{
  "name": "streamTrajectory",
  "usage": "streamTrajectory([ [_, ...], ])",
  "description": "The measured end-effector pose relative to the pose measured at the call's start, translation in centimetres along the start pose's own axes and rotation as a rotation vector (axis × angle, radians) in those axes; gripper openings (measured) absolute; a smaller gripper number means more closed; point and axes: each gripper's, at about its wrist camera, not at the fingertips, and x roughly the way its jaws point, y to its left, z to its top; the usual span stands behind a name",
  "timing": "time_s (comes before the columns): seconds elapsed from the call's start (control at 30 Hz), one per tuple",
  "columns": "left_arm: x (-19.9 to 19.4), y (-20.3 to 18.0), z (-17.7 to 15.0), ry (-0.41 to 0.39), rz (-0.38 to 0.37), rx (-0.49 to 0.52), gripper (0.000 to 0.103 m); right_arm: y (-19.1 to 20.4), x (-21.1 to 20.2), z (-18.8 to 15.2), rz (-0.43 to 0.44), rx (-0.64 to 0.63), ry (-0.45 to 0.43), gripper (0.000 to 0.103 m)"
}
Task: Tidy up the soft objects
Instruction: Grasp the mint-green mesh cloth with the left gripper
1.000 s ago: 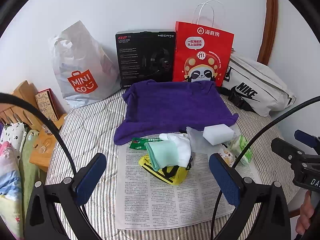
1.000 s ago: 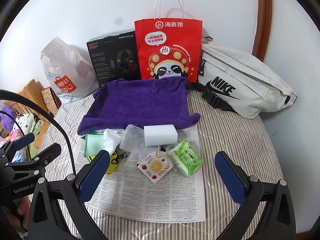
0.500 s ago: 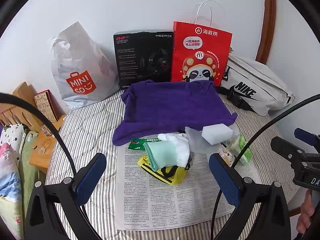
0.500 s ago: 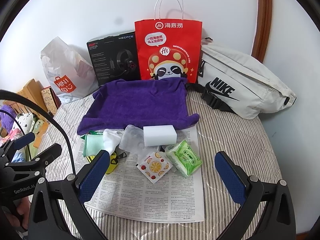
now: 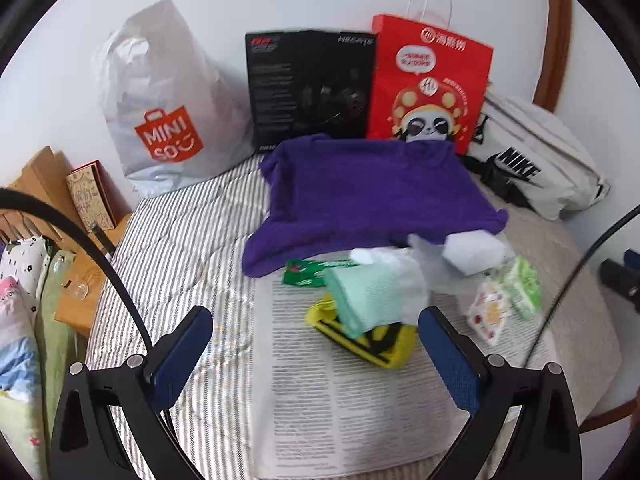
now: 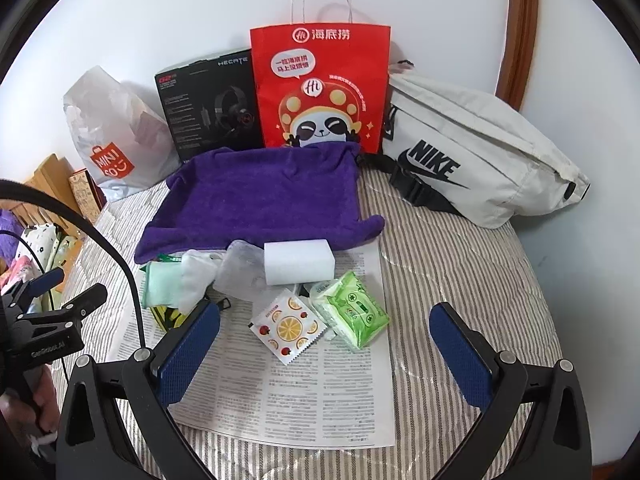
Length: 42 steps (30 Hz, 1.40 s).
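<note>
MINISO on white plastic bag (image 6: 116,140), HECATE on black box (image 6: 208,108), 海底捞 on red paper bag (image 6: 320,88), NIKE on white waist bag (image 6: 480,152)

Purple towel (image 6: 260,200) spread flat; white sponge (image 6: 298,262) at its edge.

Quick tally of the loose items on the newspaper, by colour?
White: 3 — sponge, cloth, clear-white bag
Green: 3 — mint cloth, wipes pack, green packet
Yellow: 1 — yellow pouch
Orange print: 1 — fruit sachet
Total: 8
</note>
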Motion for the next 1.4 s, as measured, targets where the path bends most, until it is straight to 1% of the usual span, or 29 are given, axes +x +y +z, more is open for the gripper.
streamTrajectory([
  [0.1,1.6,0.7,-0.5,0.017,0.026,0.016,0.103,-0.3,0.9,-0.3,-0.004,0.002,0.018,0.103],
  [0.17,3.0,1.0,-1.0,0.048,0.033,0.020,0.103,-0.5,1.5,-0.4,-0.007,0.003,0.034,0.103],
  [0.23,4.3,1.3,-1.4,0.073,0.017,0.010,0.103,-0.6,2.1,-0.7,-0.007,0.004,0.047,0.103],
  [0.33,6.0,1.2,-1.8,0.101,-0.030,-0.002,0.103,-0.8,3.2,-1.0,-0.010,0.006,0.071,0.103],
  [0.47,7.9,-0.5,-1.1,0.100,-0.082,0.025,0.103,-1.0,4.4,-1.3,-0.009,0.008,0.101,0.103],
  [0.57,9.7,-2.1,-0.3,0.112,-0.084,0.057,0.103,-1.2,5.1,-1.4,-0.014,0.010,0.114,0.103],
  [0.7,12.1,-3.7,0.3,0.149,-0.103,0.074,0.103,-1.9,6.2,-1.7,-0.015,0.024,0.141,0.103],
  [0.77,12.9,-4.4,0.3,0.152,-0.108,0.081,0.102,-2.3,6.8,-1.9,-0.017,0.031,0.155,0.103],
  [0.8,13.1,-4.6,0.3,0.144,-0.109,0.083,0.098,-2.5,7.0,-2.0,-0.018,0.034,0.158,0.103],
  [0.87,13.4,-5.0,0.4,0.137,-0.109,0.089,0.085,-2.9,7.6,-2.2,-0.019,0.044,0.170,0.103],
  [0.9,13.6,-5.1,0.4,0.139,-0.109,0.092,0.072,-3.1,7.7,-2.3,-0.021,0.048,0.173,0.103],
  [0.93,13.8,-5.3,0.4,0.144,-0.113,0.096,0.066,-3.3,7.9,-2.4,-0.021,0.053,0.177,0.103],
  [0.97,14.0,-5.4,0.4,0.151,-0.116,0.100,0.064,-3.4,8.0,-2.5,-0.022,0.057,0.180,0.103],
  [1.03,13.7,-5.1,0.3,0.136,-0.096,0.091,0.049,-3.8,8.3,-2.7,-0.018,0.067,0.182,0.103],
  [1.07,13.5,-5.0,0.4,0.128,-0.104,0.090,0.046,-4.0,8.4,-2.8,-0.017,0.070,0.185,0.103],
  [1.13,13.4,-4.7,0.5,0.131,-0.138,0.084,0.033,-4.3,8.6,-2.9,-0.018,0.076,0.188,0.103],
  [1.2,13.1,-4.3,0.6,0.129,-0.172,0.073,0.025,-4.7,8.7,-3.1,-0.016,0.083,0.185,0.103],
  [1.23,12.8,-4.2,0.6,0.119,-0.196,0.066,0.023,-4.9,8.8,-3.1,-0.013,0.087,0.180,0.103],
  [1.33,11.9,-3.6,0.7,0.104,-0.247,0.046,0.021,-5.4,8.9,-3.1,-0.002,0.093,0.169,0.103],
  [1.4,11.0,-3.2,0.9,0.085,-0.261,0.039,0.021,-5.7,9.2,-3.2,-0.005,0.093,0.168,0.103],
])
